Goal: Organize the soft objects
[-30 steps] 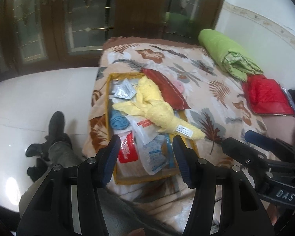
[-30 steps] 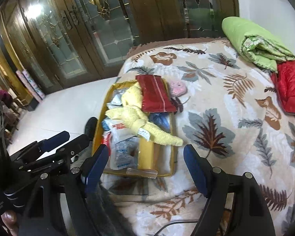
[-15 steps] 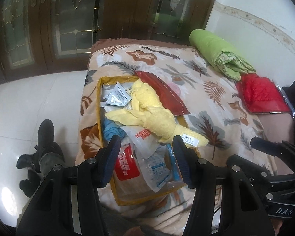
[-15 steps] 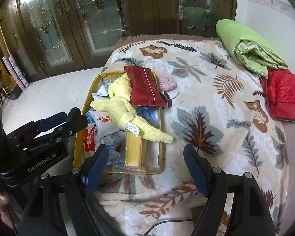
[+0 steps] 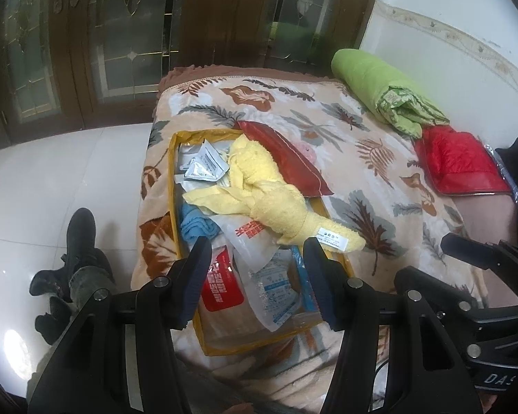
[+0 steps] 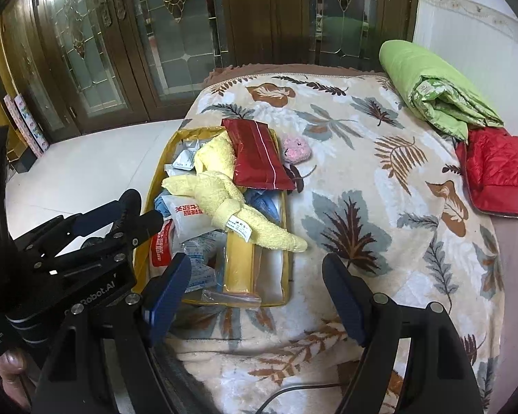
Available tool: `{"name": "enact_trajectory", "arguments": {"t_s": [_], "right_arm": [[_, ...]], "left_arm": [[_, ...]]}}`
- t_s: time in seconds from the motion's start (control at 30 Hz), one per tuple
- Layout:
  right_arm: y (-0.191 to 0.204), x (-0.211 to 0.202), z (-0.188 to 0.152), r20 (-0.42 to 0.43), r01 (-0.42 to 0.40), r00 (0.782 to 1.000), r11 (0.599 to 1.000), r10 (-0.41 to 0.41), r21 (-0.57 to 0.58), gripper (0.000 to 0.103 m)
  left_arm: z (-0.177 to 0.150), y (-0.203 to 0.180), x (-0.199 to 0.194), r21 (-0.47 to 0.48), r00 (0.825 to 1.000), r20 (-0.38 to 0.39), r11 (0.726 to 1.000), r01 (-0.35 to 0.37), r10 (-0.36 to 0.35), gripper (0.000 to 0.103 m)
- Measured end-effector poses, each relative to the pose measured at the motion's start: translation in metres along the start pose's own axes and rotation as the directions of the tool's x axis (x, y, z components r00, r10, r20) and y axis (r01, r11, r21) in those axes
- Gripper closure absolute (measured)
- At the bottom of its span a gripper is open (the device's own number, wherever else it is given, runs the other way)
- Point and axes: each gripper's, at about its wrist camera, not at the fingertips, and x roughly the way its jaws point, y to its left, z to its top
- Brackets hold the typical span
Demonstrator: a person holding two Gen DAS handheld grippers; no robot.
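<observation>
Your right gripper [image 6: 257, 288] hangs with jaws apart and empty over the leaf-print blanket [image 6: 380, 179]; ahead, a yellow towel [image 6: 224, 200] sprawls across the yellow-edged clear bag [image 6: 286, 241], a red pouch [image 6: 259, 158] beside it.

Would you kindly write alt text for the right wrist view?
An open right gripper hovers, holding nothing, over a leaf-print blanket, by a yellow-edged bag of packets with a yellow towel and red pouch on top. The left gripper shows at left; a green quilt lies behind.
</observation>
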Motion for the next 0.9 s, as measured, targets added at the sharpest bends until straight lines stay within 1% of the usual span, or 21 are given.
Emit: {"name": "enact_trajectory", "arguments": {"t_s": [0.07,0.27,0.9], "right_arm": [[-0.0001,-0.0001,-0.0001,0.001,0.003,1.000,1.000,-0.003,0.002,0.024],[-0.0005,-0.0005,-0.0003,0.002,0.000,1.000,1.000,0.000,0.002,0.024],[0.0007,-0.0012,0.0015,0.002,0.004,1.000,1.000,-0.004,0.004,0.024]], "left_arm": [[-0.0004,-0.0010,0.0006,0.012,1.000,-0.005,1.000,-0.008,0.008,0.047],[-0.0007,-0.0020,0.0019,0.018,1.000,-0.010,1.000,0.000,0.001,0.047],[-0.0012,-0.0021,0.0042,0.022,1.000,-0.015,1.000,-0.007,0.007,0.047]]}}
